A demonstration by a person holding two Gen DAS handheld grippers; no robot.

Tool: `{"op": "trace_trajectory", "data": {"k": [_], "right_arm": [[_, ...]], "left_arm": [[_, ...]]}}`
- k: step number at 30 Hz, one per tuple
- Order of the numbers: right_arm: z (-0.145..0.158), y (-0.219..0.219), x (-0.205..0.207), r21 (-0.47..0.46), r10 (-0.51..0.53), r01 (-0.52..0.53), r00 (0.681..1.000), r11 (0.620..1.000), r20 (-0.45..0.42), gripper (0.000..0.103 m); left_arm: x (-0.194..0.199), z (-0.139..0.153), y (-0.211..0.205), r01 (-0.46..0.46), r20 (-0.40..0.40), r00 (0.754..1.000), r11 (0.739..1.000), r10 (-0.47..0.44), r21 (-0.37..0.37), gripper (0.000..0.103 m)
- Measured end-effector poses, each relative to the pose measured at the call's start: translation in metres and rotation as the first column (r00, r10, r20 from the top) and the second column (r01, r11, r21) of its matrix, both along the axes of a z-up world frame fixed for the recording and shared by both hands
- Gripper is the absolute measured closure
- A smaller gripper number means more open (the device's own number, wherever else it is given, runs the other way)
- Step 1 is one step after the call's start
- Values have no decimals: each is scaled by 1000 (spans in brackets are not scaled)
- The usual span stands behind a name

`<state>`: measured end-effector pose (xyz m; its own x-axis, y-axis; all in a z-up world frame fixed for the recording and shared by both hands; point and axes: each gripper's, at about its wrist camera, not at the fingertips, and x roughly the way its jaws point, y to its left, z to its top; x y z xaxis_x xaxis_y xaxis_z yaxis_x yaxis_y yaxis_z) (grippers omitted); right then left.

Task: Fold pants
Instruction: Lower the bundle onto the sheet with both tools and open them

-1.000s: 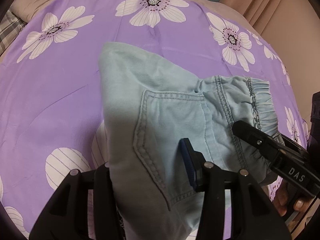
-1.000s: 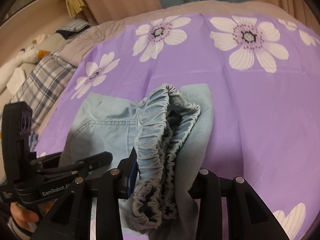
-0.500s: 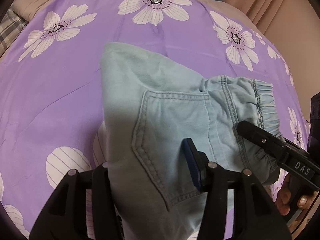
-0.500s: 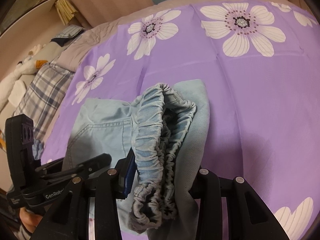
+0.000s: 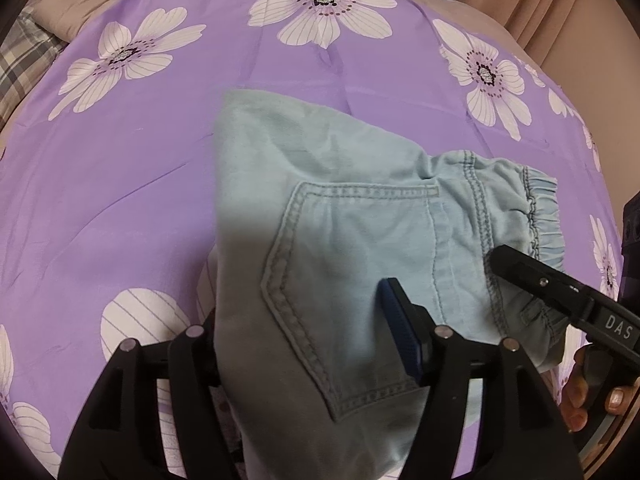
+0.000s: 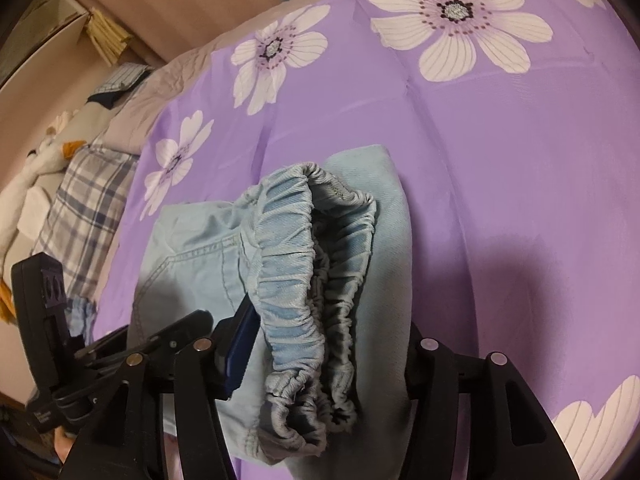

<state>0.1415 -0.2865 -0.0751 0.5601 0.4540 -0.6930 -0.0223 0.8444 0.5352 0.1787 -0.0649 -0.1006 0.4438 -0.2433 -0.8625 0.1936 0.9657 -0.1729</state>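
Light blue denim pants [image 5: 340, 216] lie folded on the purple flowered bed sheet [image 5: 120, 184], back pocket up. My left gripper [image 5: 304, 344] is shut on the near edge of the pants, the cloth draped over its left finger. My right gripper [image 6: 320, 344] is shut on the elastic waistband [image 6: 296, 264], which bunches up between its fingers. The right gripper also shows in the left wrist view [image 5: 560, 292], at the waistband end. The left gripper also shows in the right wrist view [image 6: 120, 340], at the lower left.
A plaid pillow [image 6: 80, 204] and white bedding [image 6: 32, 184] lie at the left of the bed. Curtains [image 5: 560, 8] hang behind the bed. The bed's edge curves close on the right in the left wrist view.
Both grippers have moved a little forward and down with the pants held; the pants lie flatter on the sheet. The grips are unchanged.
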Motion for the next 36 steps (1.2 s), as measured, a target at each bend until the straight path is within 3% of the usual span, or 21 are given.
{"op": "trace_trajectory", "data": {"k": [10, 36], "right_arm": [[1, -2, 0, -12, -4, 3, 1000, 1000, -13, 43], [8, -7, -27, -117, -2, 2, 1000, 993, -5, 42]], "left_arm": [[-3, 0, 2, -10, 4, 1000, 999, 9, 31, 30], [-47, 6, 11, -6, 19, 1000, 998, 5, 63, 32]]}}
